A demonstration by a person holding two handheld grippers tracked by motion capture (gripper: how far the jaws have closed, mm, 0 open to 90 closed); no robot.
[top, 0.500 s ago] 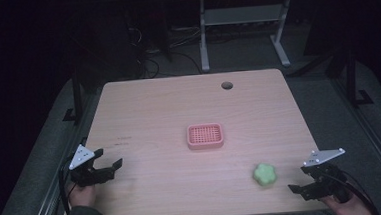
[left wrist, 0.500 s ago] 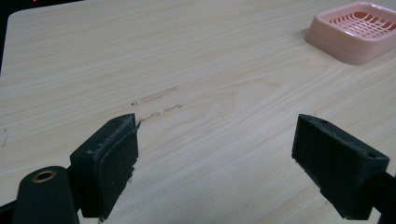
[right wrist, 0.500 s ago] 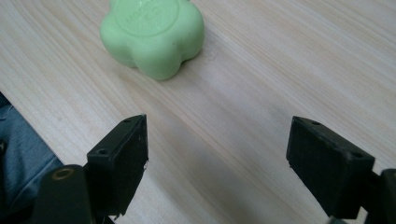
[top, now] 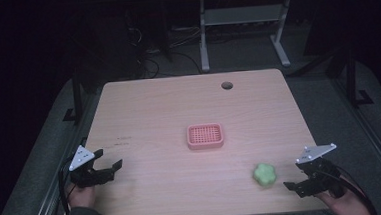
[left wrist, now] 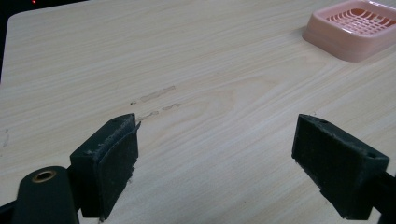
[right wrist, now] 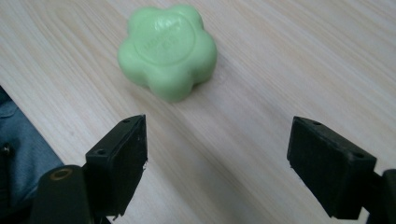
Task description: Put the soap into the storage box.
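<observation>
Two tools sit low over a pale wood bench, one near each front corner. The left tool hovers by the front left edge, held by a hand coming in from below, with a grey three-cornered plate on top. Its jaws stand wide apart with nothing between them; in the left gripper view they frame bare wood grain and a few faint scuff marks.

The right tool is at the front right corner, also spread wide and holding nothing. A green flower-shaped soap lies flat on the bench just beside it, toward the middle of the bench. In the right gripper view the soap lies ahead of the open jaws, nearer the left one, apart from both, with raised lettering on its top too small to read.

A pink slotted soap dish rests near the centre of the bench, well apart from both tools and from the soap. A round cable hole sits near the far edge.
</observation>
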